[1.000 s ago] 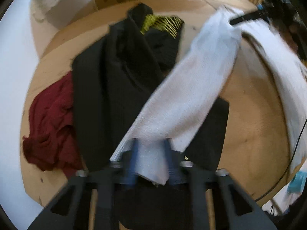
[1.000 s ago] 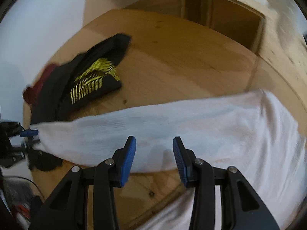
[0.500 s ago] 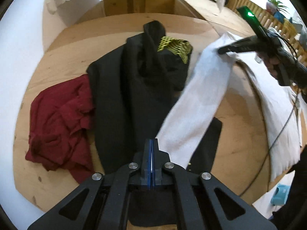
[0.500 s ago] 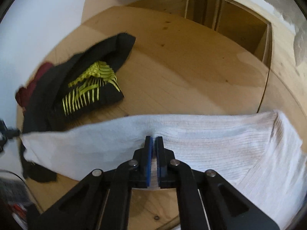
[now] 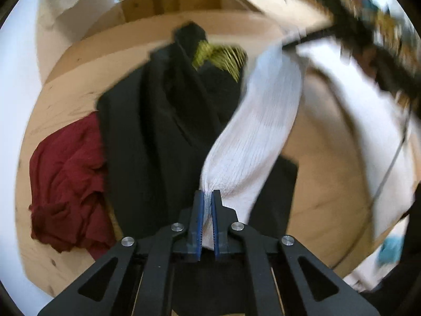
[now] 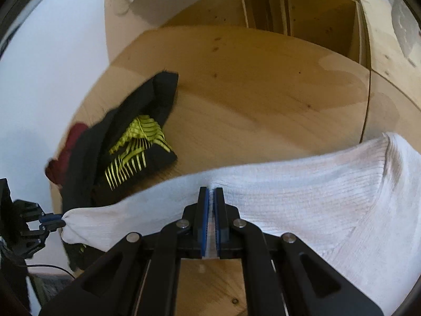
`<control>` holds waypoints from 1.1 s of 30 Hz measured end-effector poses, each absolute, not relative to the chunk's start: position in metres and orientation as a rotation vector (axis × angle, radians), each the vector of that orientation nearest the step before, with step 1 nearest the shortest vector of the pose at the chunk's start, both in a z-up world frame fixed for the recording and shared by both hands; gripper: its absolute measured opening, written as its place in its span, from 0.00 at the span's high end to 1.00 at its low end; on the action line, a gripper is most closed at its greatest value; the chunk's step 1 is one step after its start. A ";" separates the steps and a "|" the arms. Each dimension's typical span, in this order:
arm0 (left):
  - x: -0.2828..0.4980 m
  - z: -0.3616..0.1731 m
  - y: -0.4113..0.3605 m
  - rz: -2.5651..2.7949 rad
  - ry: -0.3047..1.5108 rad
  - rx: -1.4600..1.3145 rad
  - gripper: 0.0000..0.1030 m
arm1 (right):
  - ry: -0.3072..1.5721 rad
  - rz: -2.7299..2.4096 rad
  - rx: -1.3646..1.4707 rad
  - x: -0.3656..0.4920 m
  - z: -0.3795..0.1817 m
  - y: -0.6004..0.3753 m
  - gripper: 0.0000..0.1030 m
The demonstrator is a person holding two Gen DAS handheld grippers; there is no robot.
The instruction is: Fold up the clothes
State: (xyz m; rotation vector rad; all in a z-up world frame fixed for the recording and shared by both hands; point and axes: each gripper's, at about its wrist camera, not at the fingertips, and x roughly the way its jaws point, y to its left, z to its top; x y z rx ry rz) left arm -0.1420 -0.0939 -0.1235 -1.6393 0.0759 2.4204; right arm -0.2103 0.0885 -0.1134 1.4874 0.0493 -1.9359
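Stretched above the wooden counter (image 6: 263, 100): white ribbed garment (image 5: 252, 142), clenched in left tongs (image 5: 207, 197) and right tongs (image 6: 211, 194); alongside, black clothing (image 5: 158, 137).

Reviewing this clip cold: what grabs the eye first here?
A white ribbed garment stretched in the air between both grippers, the left gripper and the right gripper each clamped on it. Behind it, a black garment with yellow stripes lies beside a crumpled dark red one on the wooden table.

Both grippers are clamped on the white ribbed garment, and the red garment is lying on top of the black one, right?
Not quite. In the left wrist view the red garment lies beside the black one, partly under its edge. Both the left gripper and the right gripper do clamp the white ribbed garment.
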 end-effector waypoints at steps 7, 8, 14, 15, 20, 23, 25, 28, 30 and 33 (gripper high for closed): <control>-0.160 -0.123 -0.142 2.547 0.019 -1.755 0.95 | 0.052 -1.954 1.533 -0.220 -0.130 0.079 0.96; -0.160 -0.123 -0.143 2.548 0.011 -1.768 0.94 | 0.051 -1.954 1.534 -0.221 -0.129 0.078 0.96; -0.147 -0.096 -0.115 2.517 0.039 -1.651 0.90 | 0.026 -1.940 1.501 -0.213 -0.107 0.087 0.89; -0.145 -0.096 -0.104 2.477 0.049 -1.632 0.89 | 0.032 -1.953 1.476 -0.209 -0.101 0.090 0.88; -0.151 -0.121 -0.063 2.392 0.316 -1.672 0.86 | 0.166 -1.916 1.454 -0.184 -0.100 0.090 0.88; -0.158 -0.142 -0.071 2.386 0.356 -1.746 0.85 | 0.349 -1.919 1.433 -0.166 -0.114 0.079 0.80; -0.160 -0.151 -0.081 2.388 0.368 -1.789 0.86 | 0.389 -1.920 1.422 -0.164 -0.122 0.077 0.80; -0.160 -0.138 -0.109 2.490 0.278 -1.796 0.86 | 0.317 -1.951 1.426 -0.173 -0.115 0.087 0.80; -0.155 -0.126 -0.125 2.556 0.232 -1.783 0.86 | 0.242 -1.969 1.428 -0.179 -0.106 0.101 0.80; -0.143 -0.105 -0.125 2.534 0.124 -1.687 0.89 | 0.186 -1.968 1.392 -0.178 -0.090 0.124 0.80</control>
